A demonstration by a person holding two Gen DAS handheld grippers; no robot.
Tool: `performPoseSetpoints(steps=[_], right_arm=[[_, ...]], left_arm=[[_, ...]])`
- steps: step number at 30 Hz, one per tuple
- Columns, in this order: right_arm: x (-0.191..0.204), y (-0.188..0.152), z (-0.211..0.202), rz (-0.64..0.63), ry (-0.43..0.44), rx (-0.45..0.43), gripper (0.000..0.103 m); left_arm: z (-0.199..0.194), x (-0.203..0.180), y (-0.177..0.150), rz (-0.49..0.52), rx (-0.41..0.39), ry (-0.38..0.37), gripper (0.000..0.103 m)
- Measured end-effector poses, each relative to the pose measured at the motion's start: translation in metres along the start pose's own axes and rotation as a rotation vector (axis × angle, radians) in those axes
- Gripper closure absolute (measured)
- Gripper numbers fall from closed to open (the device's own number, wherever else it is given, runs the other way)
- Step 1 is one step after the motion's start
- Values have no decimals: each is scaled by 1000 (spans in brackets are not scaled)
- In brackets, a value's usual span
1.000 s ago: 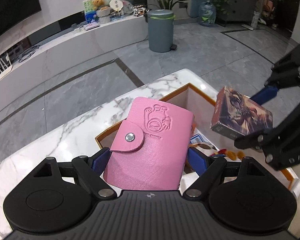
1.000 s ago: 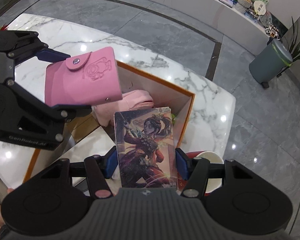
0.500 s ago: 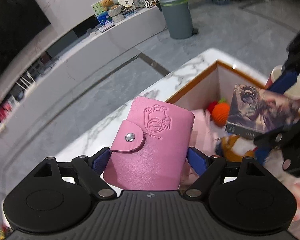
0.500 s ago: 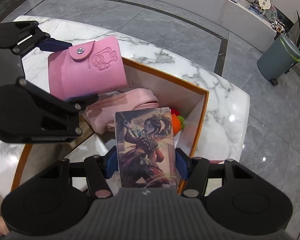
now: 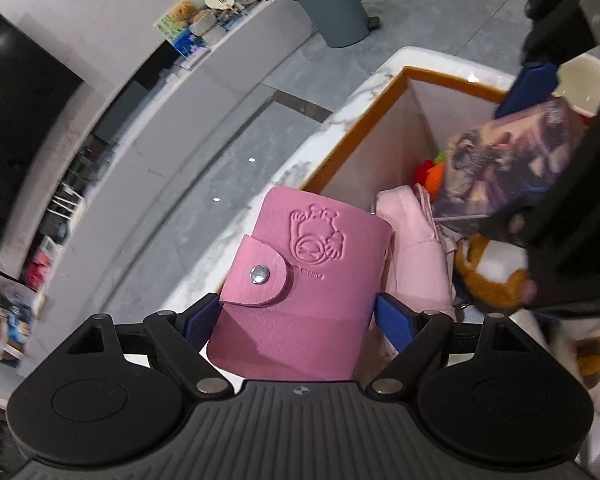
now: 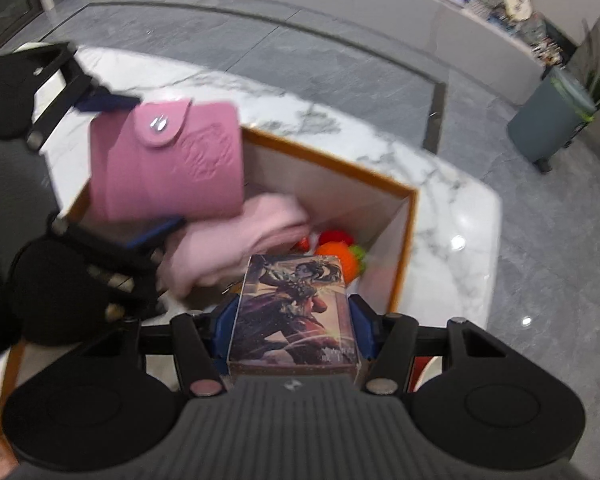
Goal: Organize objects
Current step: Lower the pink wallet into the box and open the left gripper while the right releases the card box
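Now pink snap-button wallet (image 5: 300, 292), embossed cartoon, illustrated card box (image 6: 294, 312)

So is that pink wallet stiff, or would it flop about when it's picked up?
The pink wallet probably holds its shape: it stands out beyond the left fingers without sagging. Its surface looks smooth, so perhaps slippery. The snap is closed, so it likely won't flap open.

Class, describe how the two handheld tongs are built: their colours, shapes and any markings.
Both the left tongs and right tongs have matte black ribbed bodies, round discs either side, black linkage bars with silver pivots, and blue pads. A small compass-like mark sits on each body's centre.
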State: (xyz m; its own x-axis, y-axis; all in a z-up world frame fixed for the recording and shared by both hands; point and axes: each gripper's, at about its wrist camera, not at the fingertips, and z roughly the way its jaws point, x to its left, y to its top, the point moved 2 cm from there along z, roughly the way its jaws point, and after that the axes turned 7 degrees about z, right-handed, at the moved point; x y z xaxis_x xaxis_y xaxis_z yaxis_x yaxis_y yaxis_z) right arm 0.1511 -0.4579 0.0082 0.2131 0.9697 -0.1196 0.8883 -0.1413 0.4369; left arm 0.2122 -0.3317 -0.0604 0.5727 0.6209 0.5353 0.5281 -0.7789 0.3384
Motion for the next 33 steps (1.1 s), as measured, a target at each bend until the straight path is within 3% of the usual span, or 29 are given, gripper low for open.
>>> performPoseSetpoints(steps=[3, 4, 19, 26, 31, 33], right_arm=[[0, -1, 6, -20, -48, -20, 43], [0, -2, 8, -30, -62, -25, 43], [6, -9, 23, -81, -113, -131, 43], [11, -11, 17, -88, -94, -104, 32], [6, -11, 5, -60, -60, -91, 35], [3, -10, -3, -36, -41, -85, 44]], left_arm=[[7, 6, -3, -145, 19, -198, 7], [10, 6, -4, -168, 24, -223, 7], [34, 9, -10, -171, 32, -200, 1], [28, 9, -9, -123, 26, -200, 0], [23, 16, -6, -144, 12, -202, 0], [20, 18, -6, -144, 7, -198, 0]])
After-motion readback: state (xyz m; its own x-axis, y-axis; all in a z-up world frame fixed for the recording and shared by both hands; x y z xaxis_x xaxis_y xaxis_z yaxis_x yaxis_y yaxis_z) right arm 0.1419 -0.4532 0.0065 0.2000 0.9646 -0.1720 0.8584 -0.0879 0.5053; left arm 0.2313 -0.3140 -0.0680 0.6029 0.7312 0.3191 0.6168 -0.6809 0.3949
